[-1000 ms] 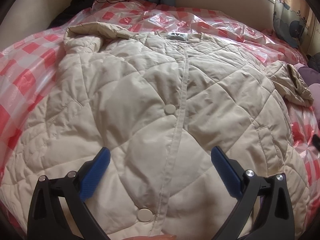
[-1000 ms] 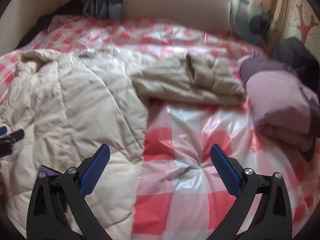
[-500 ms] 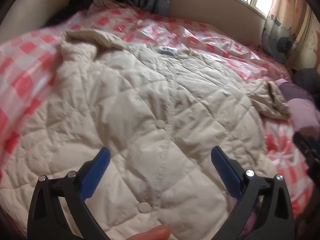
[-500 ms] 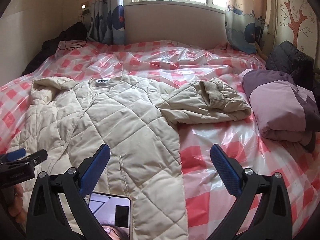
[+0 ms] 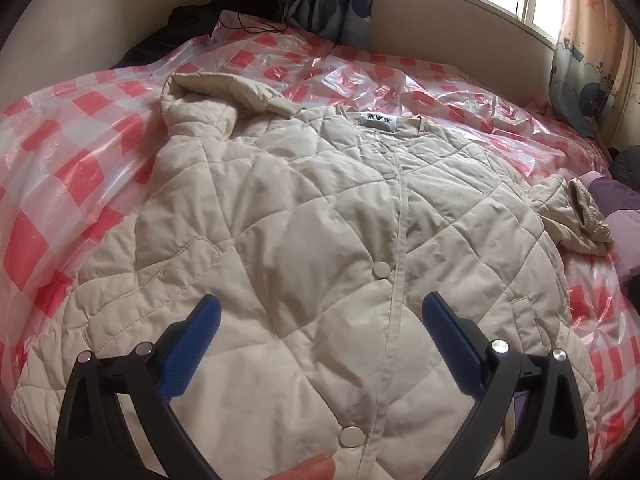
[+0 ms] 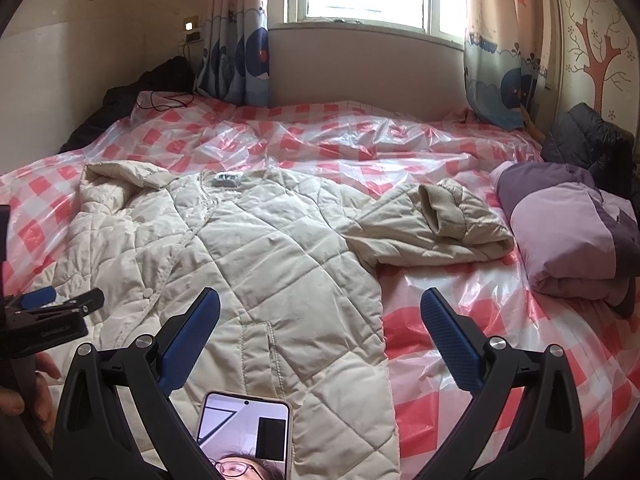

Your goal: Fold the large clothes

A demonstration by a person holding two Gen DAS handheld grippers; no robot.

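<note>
Neck label [image 5: 377, 121] on jacket [image 5: 304, 240]: print too small to read.

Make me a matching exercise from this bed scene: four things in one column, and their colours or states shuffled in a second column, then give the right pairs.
Things
1. quilted jacket
2. folded garment
3. bed cover
4. left gripper

Descriptions
A. red and white checks under clear plastic
B. cream, spread flat, front snapped shut
C. open, holding nothing
D. purple and lilac, at the right side of the bed

Pairs: 1-B, 2-D, 3-A, 4-C
</note>
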